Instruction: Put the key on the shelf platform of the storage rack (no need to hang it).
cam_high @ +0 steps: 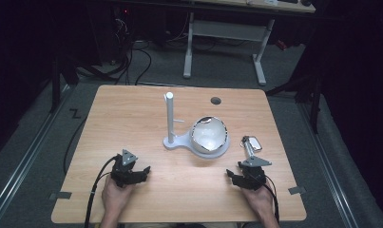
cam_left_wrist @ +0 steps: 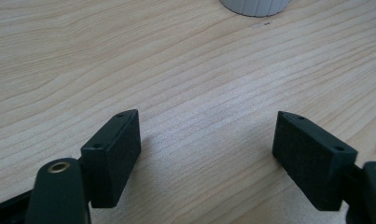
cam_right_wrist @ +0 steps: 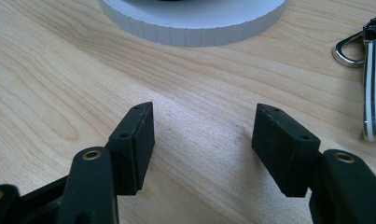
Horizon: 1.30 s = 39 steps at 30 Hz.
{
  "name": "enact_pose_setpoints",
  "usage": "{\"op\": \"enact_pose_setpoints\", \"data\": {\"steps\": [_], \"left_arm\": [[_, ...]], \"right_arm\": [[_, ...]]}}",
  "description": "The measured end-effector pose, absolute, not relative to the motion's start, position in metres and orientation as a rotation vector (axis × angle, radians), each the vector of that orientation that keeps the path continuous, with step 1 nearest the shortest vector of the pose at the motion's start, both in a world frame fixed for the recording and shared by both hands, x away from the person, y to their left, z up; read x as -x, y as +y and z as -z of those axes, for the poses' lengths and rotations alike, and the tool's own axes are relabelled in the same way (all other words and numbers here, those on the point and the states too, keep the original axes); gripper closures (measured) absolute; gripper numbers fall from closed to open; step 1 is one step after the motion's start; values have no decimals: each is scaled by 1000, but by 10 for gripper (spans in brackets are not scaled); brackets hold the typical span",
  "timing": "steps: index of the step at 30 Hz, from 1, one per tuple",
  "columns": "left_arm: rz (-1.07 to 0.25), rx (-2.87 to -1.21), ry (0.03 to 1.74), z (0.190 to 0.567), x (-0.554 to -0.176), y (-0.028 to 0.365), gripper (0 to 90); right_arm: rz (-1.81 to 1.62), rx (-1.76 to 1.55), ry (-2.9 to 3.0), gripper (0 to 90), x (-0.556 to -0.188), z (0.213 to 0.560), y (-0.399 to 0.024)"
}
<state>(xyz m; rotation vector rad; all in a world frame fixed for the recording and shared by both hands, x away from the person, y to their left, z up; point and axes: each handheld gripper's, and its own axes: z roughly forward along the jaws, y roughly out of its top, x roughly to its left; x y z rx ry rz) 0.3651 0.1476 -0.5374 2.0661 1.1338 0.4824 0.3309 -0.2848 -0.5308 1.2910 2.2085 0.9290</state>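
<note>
A white stand with an upright post (cam_high: 169, 118) rises from the middle of the wooden table (cam_high: 132, 109). Its round white base (cam_high: 217, 151) carries a shiny, rounded bowl-like object (cam_high: 209, 135). Right of the base lies a small item with a white strap and a metal ring (cam_high: 251, 144). My left gripper (cam_high: 132, 172) rests near the front left, held by a hand; its jaws (cam_left_wrist: 206, 126) stand open over bare wood. My right gripper (cam_high: 246, 175) rests at the front right, open (cam_right_wrist: 204, 116) with nothing between its pads. Ahead of it I see the base's ribbed rim (cam_right_wrist: 195, 28) and the strap (cam_right_wrist: 374, 93).
A dark round hole (cam_high: 215, 100) sits in the table's far side. Grey tape marks (cam_high: 61, 195) lie at the front corners. A white desk frame (cam_high: 227, 33) and cables stand on the floor beyond the table. The white rim's edge (cam_left_wrist: 255, 5) shows ahead of the left jaws.
</note>
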Motion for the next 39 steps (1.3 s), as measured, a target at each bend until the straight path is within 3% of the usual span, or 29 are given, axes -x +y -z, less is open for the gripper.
{"op": "enact_pose_setpoints", "data": {"steps": [10, 39], "left_arm": [[-482, -2064, 1134, 537, -365, 148, 242], [-482, -2063, 1136, 537, -365, 148, 243]], "right_arm": [[-972, -1321, 2170, 438, -329, 527, -287], [-1062, -1387, 2030, 427, -303, 503, -321]]}}
